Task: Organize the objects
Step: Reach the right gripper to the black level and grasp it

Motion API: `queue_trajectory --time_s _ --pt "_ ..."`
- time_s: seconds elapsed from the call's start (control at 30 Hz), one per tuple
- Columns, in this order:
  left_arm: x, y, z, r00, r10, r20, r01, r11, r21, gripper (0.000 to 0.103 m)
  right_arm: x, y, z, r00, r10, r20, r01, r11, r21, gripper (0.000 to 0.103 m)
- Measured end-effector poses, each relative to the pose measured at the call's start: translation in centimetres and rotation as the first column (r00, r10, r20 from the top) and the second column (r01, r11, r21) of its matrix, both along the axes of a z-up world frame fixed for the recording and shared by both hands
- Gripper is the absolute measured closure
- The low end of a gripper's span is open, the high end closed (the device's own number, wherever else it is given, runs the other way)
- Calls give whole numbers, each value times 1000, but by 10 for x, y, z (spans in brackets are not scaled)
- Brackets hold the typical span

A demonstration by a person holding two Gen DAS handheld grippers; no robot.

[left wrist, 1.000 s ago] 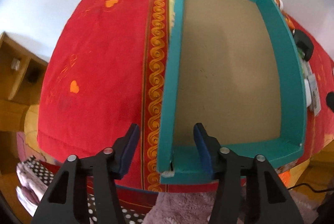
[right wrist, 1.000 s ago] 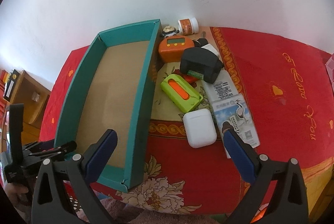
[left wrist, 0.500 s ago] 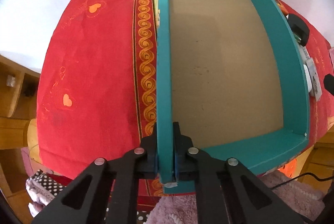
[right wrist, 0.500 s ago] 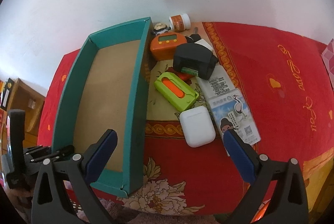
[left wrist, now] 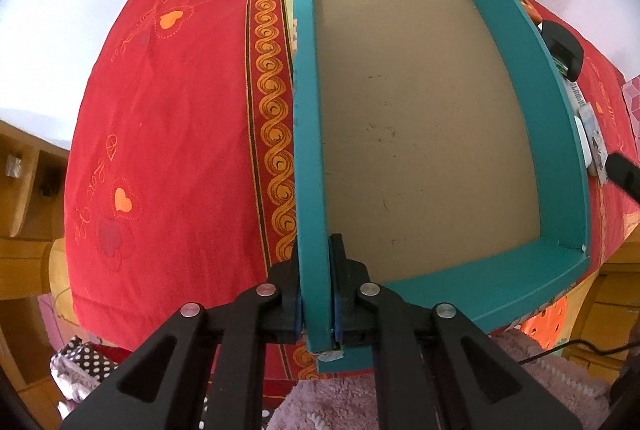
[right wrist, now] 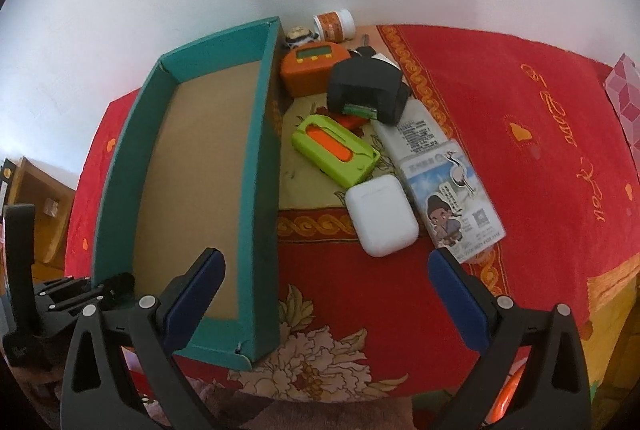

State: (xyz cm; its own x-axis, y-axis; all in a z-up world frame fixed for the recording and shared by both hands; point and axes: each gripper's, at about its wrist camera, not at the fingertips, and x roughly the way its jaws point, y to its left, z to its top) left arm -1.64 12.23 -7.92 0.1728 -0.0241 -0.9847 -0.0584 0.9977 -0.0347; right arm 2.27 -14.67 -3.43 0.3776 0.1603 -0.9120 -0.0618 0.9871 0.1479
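Our left gripper (left wrist: 317, 304) has its fingers (left wrist: 338, 272) pinching the box (left wrist: 420, 117) by its left wall near the front corner, one pad outside and one inside. We judge this grip is there to steady the box, or to shift it, while it gets filled. The left gripper comes in low and level from the box's front edge.

Our right gripper (right wrist: 324, 290) hovers with fingers (right wrist: 454, 290) spread wide and holding nothing, above the box's front right corner and the red cloth (right wrist: 520, 133) beside it. It tilts down toward the clutter right of the box: a white case (right wrist: 382, 216), a card (right wrist: 452, 199), a green case (right wrist: 334, 153), a black holder (right wrist: 366, 89) and an orange timer (right wrist: 310, 67). The box is still bare inside.
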Motion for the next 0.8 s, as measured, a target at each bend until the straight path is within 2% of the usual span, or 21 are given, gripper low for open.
queue_trajectory --time_s 0.17,0.3,0.4,0.6,0.7,0.8 --pt "-1 -3 -2 1000 13 10 -13 1000 -5 92 16 -15 2 1000 -5 25 4 1000 13 1" --pt "-3 -11 2 1000 4 8 -4 1000 2 93 29 -32 -3 1000 0 13 0 1000 12 4" --pt "-3 -12 1 1000 24 8 -24 1000 -5 93 35 -42 -9 1000 15 12 -15 1000 2 9" --pt "-3 -12 -2 1000 4 5 -5 1000 3 93 50 -54 -15 999 46 10 -46 999 8 18" --pt "-1 -14 -2 1000 -9 2 9 1000 4 93 64 -49 -11 994 103 34 -104 995 1 19" --pt "-1 -16 0 1000 -7 4 7 1000 1 93 82 -38 -9 980 184 74 -181 982 -50 19"
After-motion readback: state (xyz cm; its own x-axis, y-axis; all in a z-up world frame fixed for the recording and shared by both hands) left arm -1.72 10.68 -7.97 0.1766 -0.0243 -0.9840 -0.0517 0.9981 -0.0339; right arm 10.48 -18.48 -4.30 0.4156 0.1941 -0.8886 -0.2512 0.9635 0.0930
